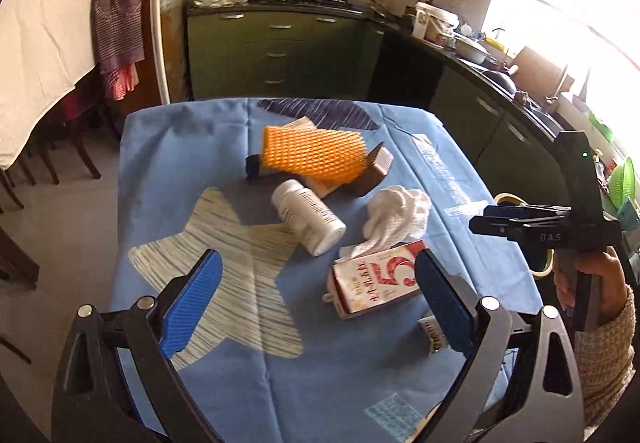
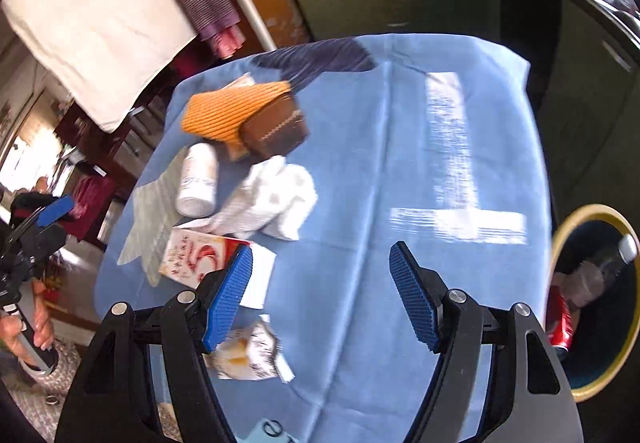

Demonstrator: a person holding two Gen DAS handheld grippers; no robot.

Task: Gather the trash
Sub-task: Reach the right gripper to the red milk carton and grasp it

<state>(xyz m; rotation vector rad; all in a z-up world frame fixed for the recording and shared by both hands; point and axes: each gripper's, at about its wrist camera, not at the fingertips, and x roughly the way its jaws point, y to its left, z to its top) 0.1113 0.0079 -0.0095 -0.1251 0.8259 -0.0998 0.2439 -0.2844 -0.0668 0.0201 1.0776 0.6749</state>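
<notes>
My left gripper [image 1: 320, 299] hangs open above the blue-clothed table [image 1: 180, 171], with a red-and-white carton [image 1: 376, 279] lying below, close to its right pad. Beyond lie a white bottle [image 1: 308, 215] on its side, a crumpled white tissue [image 1: 400, 215], an orange foam net [image 1: 312, 155] and a brown wallet-like case [image 1: 372, 171]. My right gripper [image 2: 320, 299] is open over bare cloth with nothing between its pads. A crumpled wrapper [image 2: 248, 355] lies under its left finger, with the carton [image 2: 200, 255] just beyond. In the left wrist view the right gripper [image 1: 486, 219] shows at the right.
A yellow-rimmed bin [image 2: 576, 227] stands off the table's right edge, holding a red can [image 2: 560, 319] and other rubbish. Green kitchen cabinets [image 1: 280, 51] and a cluttered counter run behind and to the right. A cloth-covered table with chairs [image 1: 40, 43] stands at the left.
</notes>
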